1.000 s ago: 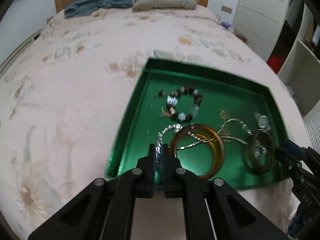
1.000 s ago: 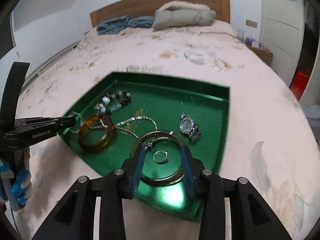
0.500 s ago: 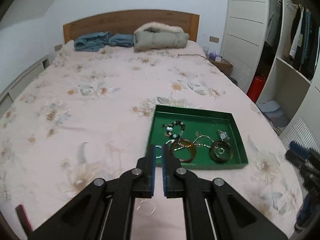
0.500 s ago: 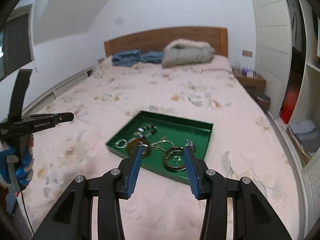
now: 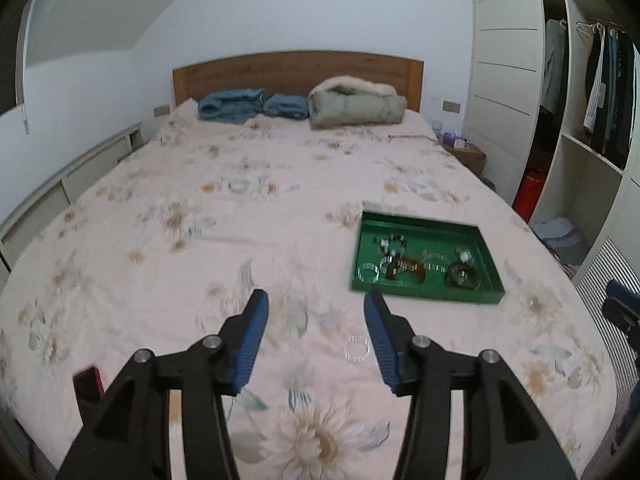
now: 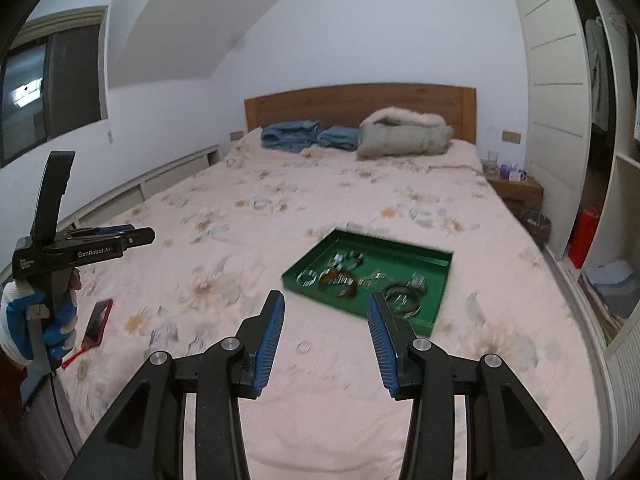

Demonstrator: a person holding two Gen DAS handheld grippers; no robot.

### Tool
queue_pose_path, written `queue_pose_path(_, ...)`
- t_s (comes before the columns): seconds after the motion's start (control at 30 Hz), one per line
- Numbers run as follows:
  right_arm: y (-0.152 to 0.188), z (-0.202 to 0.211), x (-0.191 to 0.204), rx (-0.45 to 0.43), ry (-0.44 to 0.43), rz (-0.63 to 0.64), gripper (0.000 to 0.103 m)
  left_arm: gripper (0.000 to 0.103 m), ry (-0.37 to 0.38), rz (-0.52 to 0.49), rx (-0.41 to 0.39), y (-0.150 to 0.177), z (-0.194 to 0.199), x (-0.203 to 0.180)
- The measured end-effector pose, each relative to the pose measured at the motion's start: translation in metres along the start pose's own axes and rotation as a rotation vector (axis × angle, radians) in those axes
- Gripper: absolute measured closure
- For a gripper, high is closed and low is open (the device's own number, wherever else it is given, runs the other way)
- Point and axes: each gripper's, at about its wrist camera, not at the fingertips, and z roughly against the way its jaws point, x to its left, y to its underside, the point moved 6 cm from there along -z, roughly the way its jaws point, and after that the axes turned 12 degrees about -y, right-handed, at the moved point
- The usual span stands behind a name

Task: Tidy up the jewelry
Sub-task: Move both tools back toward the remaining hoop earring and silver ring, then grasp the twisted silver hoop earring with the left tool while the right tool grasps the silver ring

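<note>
Left wrist view: the left gripper [image 5: 316, 300] is now standing released, jaws wide apart and empty, where half a second ago they were pinched together. A second ago this camera was hanging right over the tray [image 5: 424, 295]; now the tray is sitting well away at about 2 o'clock on the bed [image 5: 248, 208], so the gripper is pulling back. One clear ring [image 5: 356, 348] is lying on the sheet near the right finger, at about 4 o'clock from the gripper's centre and outside the tray. In my judgement that piece is being left loose, so the sorting is not quite done. In the tray, blur is limiting the count: one beaded bracelet [image 5: 390, 242], one amber bangle [image 5: 404, 270], one clear bangle [image 5: 368, 273], one dark bangle [image 5: 463, 275], one chain [image 5: 435, 261], one watch [image 5: 465, 256].

Right wrist view: the right gripper [image 6: 326, 308] is also staying released, jaws spread and holding nothing, and is likewise backing off from the tray [image 6: 438, 300], now at 12 to 1 o'clock. The single ring [image 6: 303, 347] is showing between its fingers on the sheet. The left gripper [image 6: 138, 236] is hovering at 9 o'clock, and one red phone [image 6: 97, 322] is lying below it. Two blue garments and one grey jacket are lying by the headboard.
</note>
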Motion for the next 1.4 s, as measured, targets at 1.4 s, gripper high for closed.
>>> queue_pose_path(1.4,0.12,-0.23,-0.033,0.312,-0.159,-0.029,0.083,0.064,0.124,-0.229,0.172,0.117,-0.193,-0.103)
